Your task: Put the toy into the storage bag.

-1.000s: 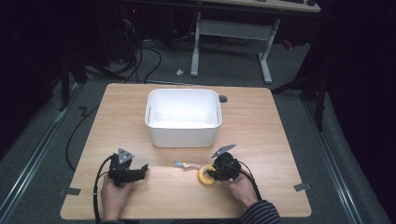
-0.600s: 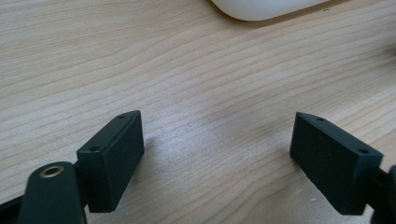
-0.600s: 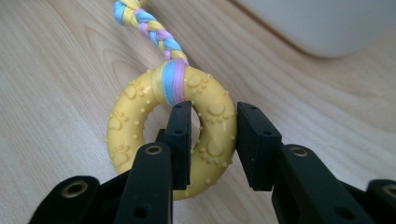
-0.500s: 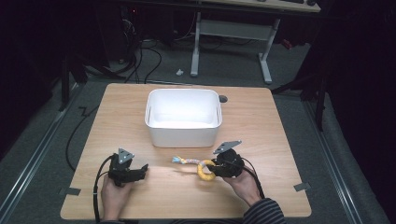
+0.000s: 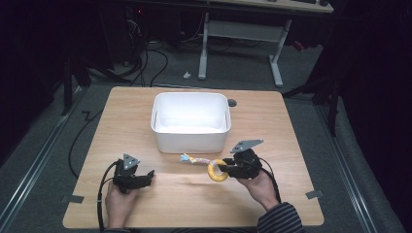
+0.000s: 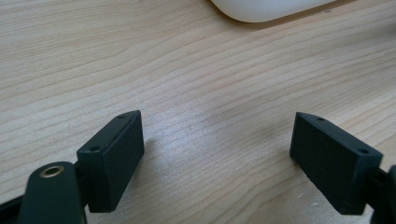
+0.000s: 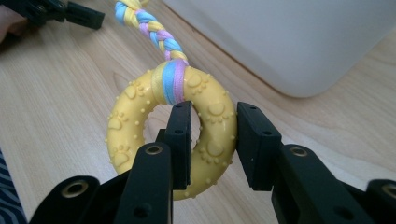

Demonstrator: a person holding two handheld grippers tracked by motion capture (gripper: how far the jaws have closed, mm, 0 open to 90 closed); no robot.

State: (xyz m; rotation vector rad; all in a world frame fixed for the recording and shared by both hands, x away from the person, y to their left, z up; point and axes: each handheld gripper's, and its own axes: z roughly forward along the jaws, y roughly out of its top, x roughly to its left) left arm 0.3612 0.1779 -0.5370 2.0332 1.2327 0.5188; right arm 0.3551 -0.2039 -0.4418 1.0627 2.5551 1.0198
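Wooden table [image 5: 291,126], yellow ring toy [image 7: 187,126] pinched between right gripper [image 7: 212,140] jaws, apparently lifted

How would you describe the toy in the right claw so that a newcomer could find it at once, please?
Start at the white tub in the middle of the wooden table; just in front of its near right corner, the right claw is shut on a yellow ring toy. It is a knobbly ring stamped with paw prints, with a pastel braided rope tied through it, the one colourful thing there.
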